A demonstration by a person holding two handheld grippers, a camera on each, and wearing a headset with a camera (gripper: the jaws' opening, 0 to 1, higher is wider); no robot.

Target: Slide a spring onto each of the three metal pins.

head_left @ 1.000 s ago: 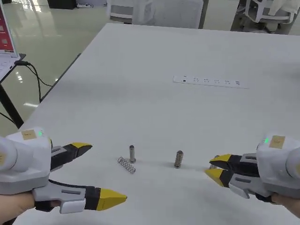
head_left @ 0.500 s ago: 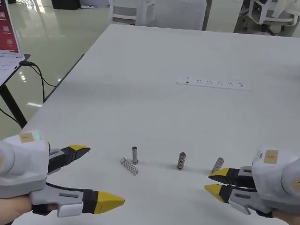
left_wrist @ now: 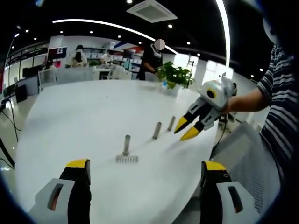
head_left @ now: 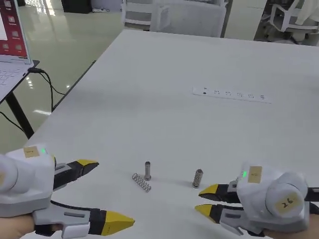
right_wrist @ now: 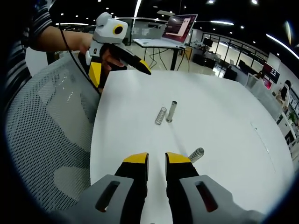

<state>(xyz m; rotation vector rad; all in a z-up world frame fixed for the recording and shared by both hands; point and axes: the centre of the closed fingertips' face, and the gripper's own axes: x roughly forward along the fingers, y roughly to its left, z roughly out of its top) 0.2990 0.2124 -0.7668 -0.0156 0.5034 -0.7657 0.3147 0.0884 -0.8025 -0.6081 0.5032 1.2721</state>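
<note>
A bare metal pin stands on the white table, and a loose spring lies right beside it. To its right stands a pin with a spring on it. In the left gripper view a third pin stands behind the other two, by the right gripper's tips. My left gripper is wide open and empty, left of the bare pin. My right gripper hovers just in front of the sprung pin, its jaws a narrow gap apart with nothing between them.
A white power strip lies farther back on the table. A laptop with a cable sits on a side stand to the left. A grey mesh chair is at the table's near edge. Office chairs stand beyond the far edge.
My right gripper has moved left along the near edge and now covers the rightmost pin in the head view. The left gripper has stayed put. The head camera has shifted slightly.
</note>
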